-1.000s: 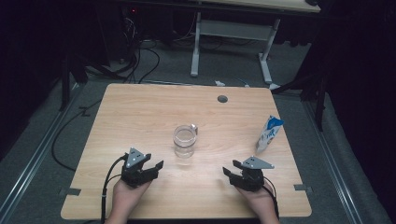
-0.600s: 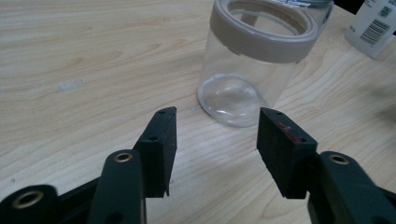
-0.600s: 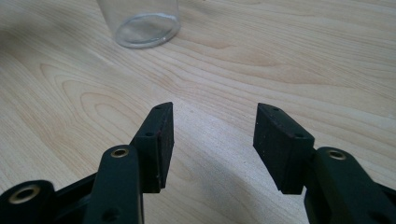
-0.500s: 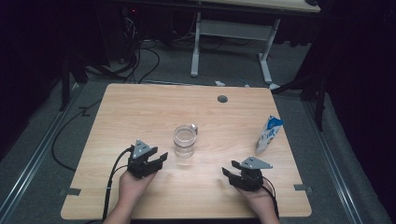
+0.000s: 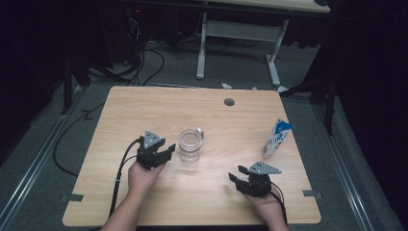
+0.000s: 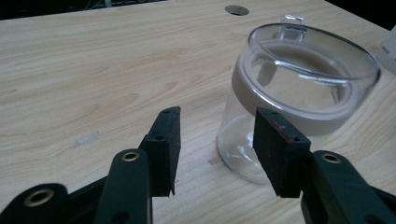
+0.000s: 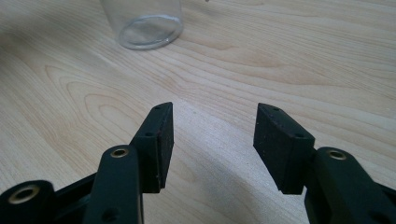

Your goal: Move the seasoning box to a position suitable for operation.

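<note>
Glass jar (image 5: 190, 146) stood ungrasped on my counter (image 5: 144, 108); left tool (image 5: 161, 155), closing beside it, held nothing; right tool (image 5: 236, 174) gaped empty.

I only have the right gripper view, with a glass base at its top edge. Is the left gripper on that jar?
Observer: No. The left gripper is just left of the jar. Its jaws have just been closing, with nothing between them.
Operator: Is the jar lidded?
Observer: Yes, a clear lid with a small tab sits on it.
Operator: Anything else nearby?
Observer: A carton stands near the right edge, beyond the right gripper.
</note>
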